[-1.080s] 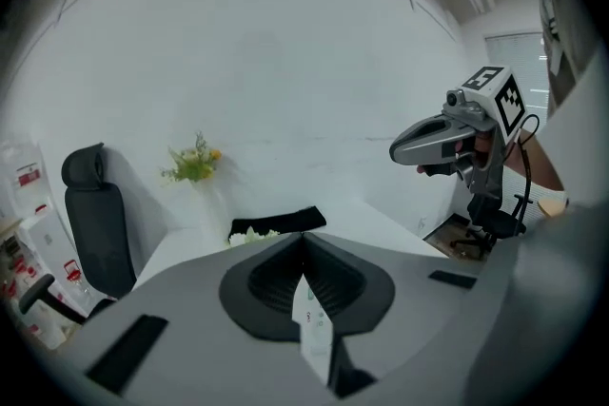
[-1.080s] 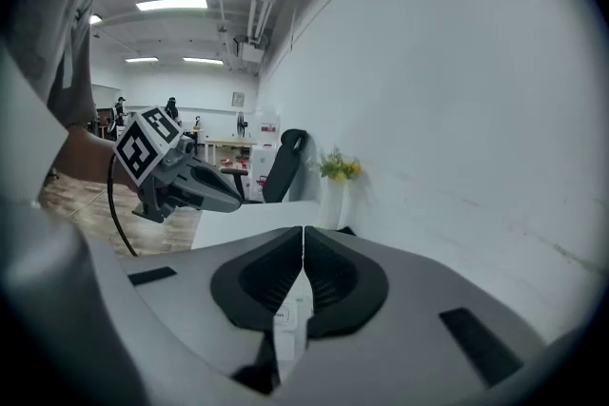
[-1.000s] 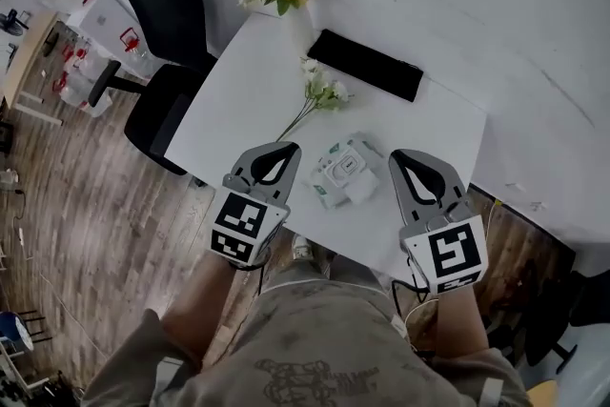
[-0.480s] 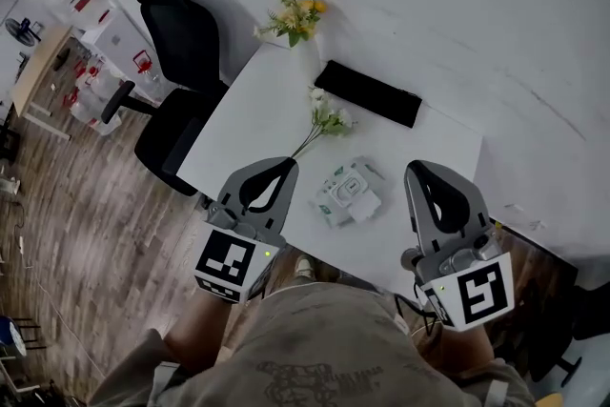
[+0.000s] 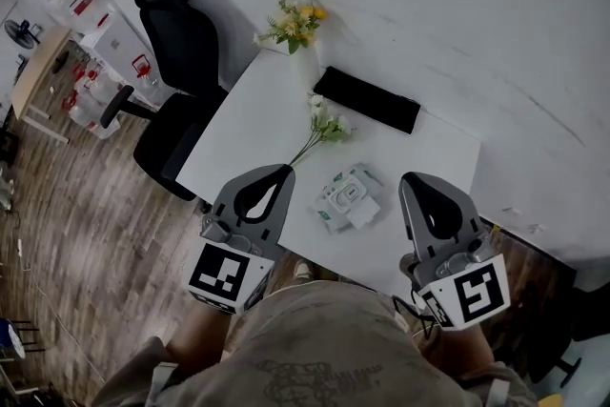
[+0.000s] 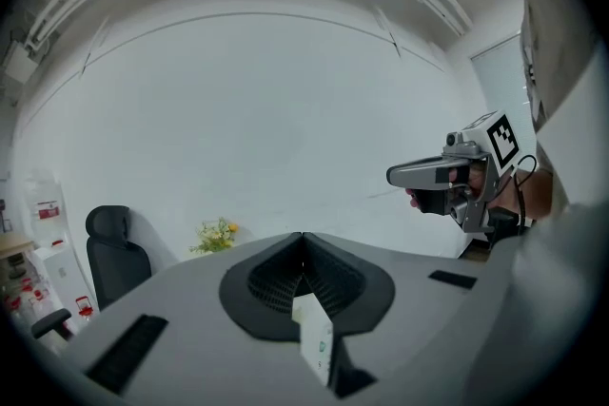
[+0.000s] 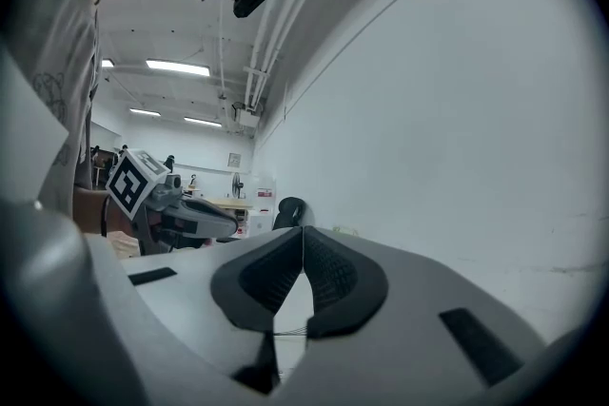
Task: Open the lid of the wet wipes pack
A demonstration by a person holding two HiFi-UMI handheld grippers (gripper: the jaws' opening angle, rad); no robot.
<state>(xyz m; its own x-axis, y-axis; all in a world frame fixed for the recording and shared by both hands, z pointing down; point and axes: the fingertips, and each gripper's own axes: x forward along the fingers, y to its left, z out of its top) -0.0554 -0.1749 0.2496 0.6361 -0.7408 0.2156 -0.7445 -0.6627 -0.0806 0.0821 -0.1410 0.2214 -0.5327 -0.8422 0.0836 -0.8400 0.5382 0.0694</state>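
Note:
The wet wipes pack (image 5: 346, 197), white with green print, lies flat near the front edge of the white table (image 5: 250, 114). A white lid panel sits on its top, and a white flap shows at its near end. My left gripper (image 5: 277, 172) hangs to the left of the pack, shut and empty. To the pack's right, my right gripper (image 5: 416, 180) is also shut and empty. Both are raised above the table, apart from the pack. In the left gripper view the closed jaws (image 6: 303, 236) point level, and part of the pack (image 6: 315, 338) shows beneath them. The right gripper (image 7: 303, 229) faces the white wall.
A long black flat object (image 5: 367, 98) lies at the table's far side. A white flower sprig (image 5: 324, 124) rests mid-table and a yellow bouquet (image 5: 297, 22) stands at the far corner. A black office chair (image 5: 176, 43) stands left of the table on the wooden floor.
Both grippers have risen toward the head camera and drawn back from the pack, which stays in place. Both stay shut.

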